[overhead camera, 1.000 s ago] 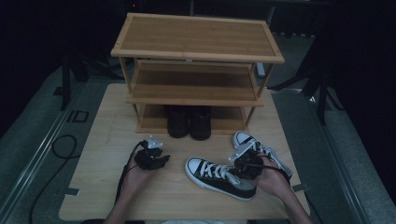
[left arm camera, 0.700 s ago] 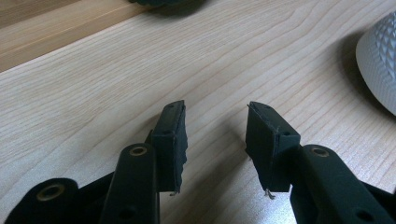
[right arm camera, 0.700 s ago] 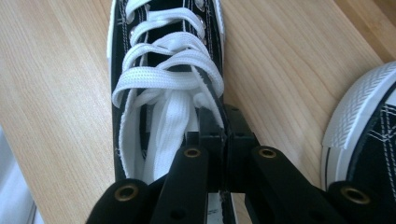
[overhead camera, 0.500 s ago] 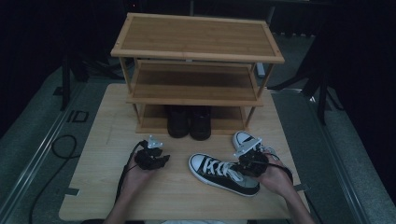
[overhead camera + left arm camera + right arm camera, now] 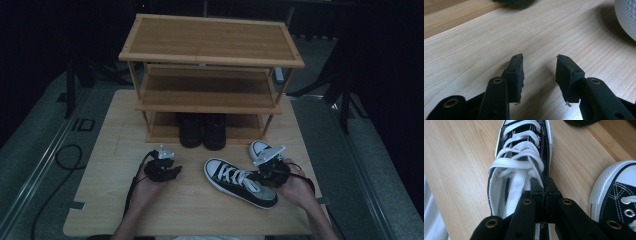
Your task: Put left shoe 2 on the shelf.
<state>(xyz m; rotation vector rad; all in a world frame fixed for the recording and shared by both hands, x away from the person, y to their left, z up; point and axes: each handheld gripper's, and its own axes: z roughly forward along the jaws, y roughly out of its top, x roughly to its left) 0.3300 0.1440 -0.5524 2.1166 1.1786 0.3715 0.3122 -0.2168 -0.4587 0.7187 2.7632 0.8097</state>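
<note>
My right gripper [image 5: 262, 174] is pinched on the collar edge of the black sneaker [image 5: 239, 182], which lies at lower centre of the high view on the table [image 5: 100, 200], toe pointing upper left; its mate [image 5: 261, 149] sits just behind, right of centre; my left gripper [image 5: 172, 170], lower left of centre, rests with its jaws spread over bare wood; the bamboo rack [image 5: 210, 50] stands above.
</note>
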